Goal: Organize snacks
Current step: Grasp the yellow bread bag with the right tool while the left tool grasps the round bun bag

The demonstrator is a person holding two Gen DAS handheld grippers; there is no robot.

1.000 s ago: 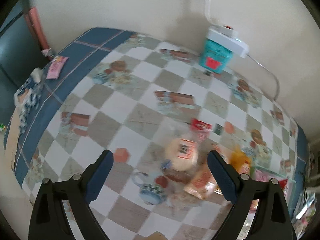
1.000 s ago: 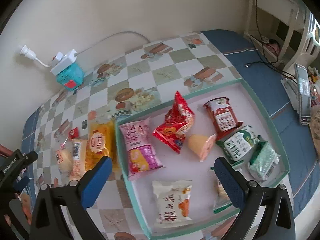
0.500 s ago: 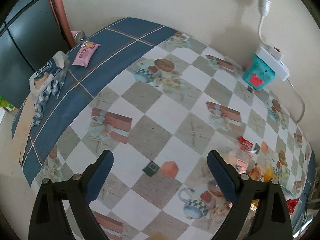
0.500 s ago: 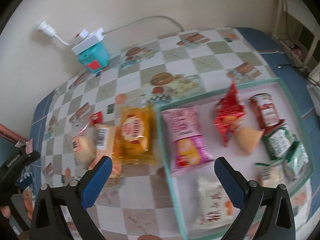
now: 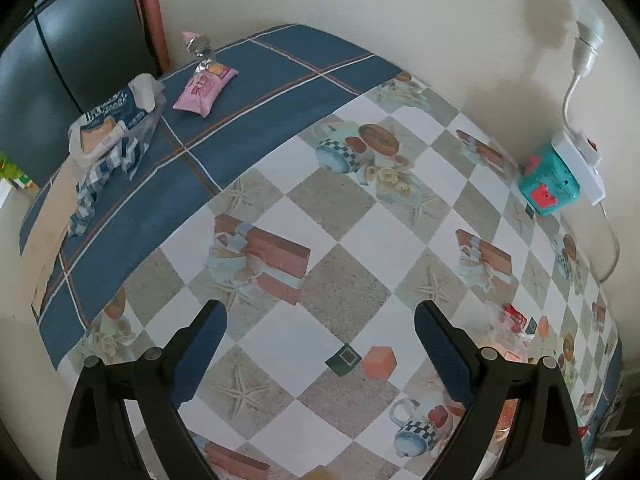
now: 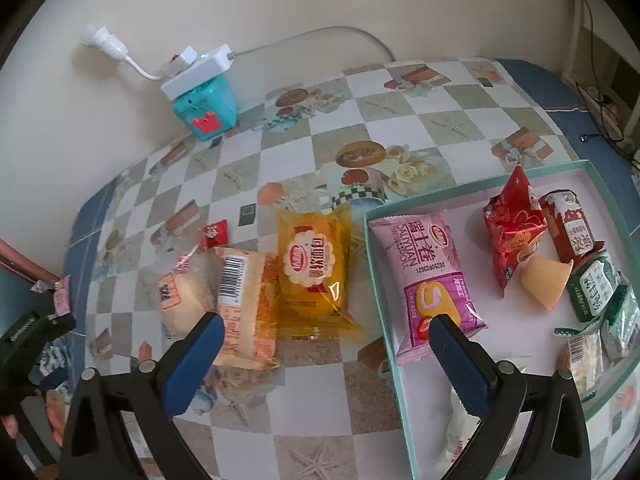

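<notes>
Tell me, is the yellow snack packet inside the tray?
No, the yellow snack packet lies on the tablecloth just outside the tray.

left gripper (image 5: 320, 344) jaws wide apart, empty, over checkered tablecloth (image 5: 344, 240); pink snack packet (image 5: 204, 88) at 11 o'clock, teal box (image 5: 548, 184) at 2.

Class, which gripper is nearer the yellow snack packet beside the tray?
Right. The right gripper hangs open just above the yellow snack packet; the left gripper, also open, faces bare tablecloth well away from it.
</notes>
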